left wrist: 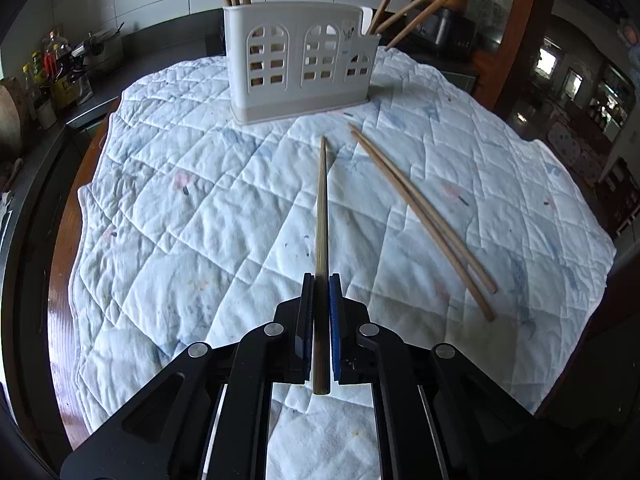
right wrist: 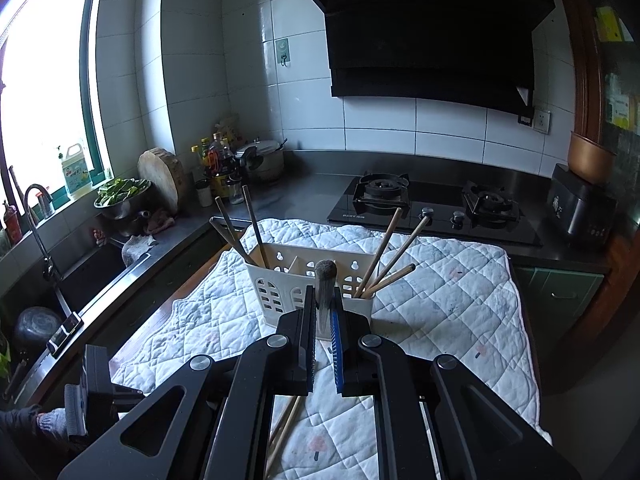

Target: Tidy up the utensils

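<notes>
My left gripper is shut on a wooden chopstick that points ahead toward the white utensil holder, low over the quilted cloth. Two loose chopsticks lie on the cloth to its right. Several chopsticks stand in the holder's end compartments. My right gripper is shut on a chopstick seen end-on, held above and in front of the holder. Two chopsticks lie on the cloth below it. The left gripper's body shows at lower left.
The quilted cloth covers a wooden table. A steel counter with a sink, bottles and a gas hob runs behind. A rice cooker stands at the right.
</notes>
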{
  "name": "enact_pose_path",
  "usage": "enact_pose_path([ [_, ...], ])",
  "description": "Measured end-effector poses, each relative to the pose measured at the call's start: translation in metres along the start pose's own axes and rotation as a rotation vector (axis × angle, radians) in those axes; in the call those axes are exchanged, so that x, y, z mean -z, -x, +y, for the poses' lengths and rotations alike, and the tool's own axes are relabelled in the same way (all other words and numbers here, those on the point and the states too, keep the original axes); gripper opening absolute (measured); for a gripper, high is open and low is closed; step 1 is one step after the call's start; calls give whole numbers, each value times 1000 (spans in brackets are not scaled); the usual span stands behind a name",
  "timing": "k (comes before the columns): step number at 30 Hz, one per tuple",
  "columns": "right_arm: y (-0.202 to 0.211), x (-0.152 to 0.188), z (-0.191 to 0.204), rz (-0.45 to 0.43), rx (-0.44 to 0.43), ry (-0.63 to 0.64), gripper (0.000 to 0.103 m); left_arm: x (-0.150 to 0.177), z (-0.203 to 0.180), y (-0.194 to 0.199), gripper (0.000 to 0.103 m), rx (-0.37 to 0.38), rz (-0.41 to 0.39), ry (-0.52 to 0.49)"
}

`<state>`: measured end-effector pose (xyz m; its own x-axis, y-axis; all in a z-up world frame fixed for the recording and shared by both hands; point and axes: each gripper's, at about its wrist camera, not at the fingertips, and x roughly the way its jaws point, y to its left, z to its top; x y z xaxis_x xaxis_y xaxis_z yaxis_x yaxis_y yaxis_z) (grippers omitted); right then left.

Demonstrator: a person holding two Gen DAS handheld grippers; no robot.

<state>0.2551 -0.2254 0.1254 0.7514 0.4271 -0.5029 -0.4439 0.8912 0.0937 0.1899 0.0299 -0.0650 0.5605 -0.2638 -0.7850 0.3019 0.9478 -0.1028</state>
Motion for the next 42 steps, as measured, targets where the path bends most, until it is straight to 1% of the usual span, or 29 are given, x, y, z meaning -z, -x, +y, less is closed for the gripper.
enact_pose_path([
  [7,0,-7,-2,-18,-3,-14,7,-36,3,27,6,30,-126,41],
  [10,-1,-12,-1,-25,-1,-14,7,-52,4,34,6,37,-168,51],
  [14,-3,-23,-2,-41,14,-9,7,-75,3,48,6,47,-222,42],
  [16,-4,-29,-4,-45,26,-6,7,-88,1,56,5,41,-252,27],
  [24,-22,-45,-9,-23,57,8,7,-135,-2,78,5,43,-323,2],
  [27,-25,-52,-12,-24,59,2,7,-153,-5,92,5,36,-362,-15],
  [32,-34,-65,-13,-25,67,6,7,-190,-5,121,5,4,-442,-37],
  [35,-39,-75,-11,-38,66,10,7,-211,-2,128,5,-35,-471,-39],
  [37,-42,-84,-10,-53,63,13,7,-224,2,126,5,-58,-479,-31],
  [39,-46,-91,-8,-71,64,16,7,-231,5,122,5,-97,-483,-33],
  [42,-58,-96,-9,-71,62,11,7,-239,13,106,5,-103,-449,-15],
])
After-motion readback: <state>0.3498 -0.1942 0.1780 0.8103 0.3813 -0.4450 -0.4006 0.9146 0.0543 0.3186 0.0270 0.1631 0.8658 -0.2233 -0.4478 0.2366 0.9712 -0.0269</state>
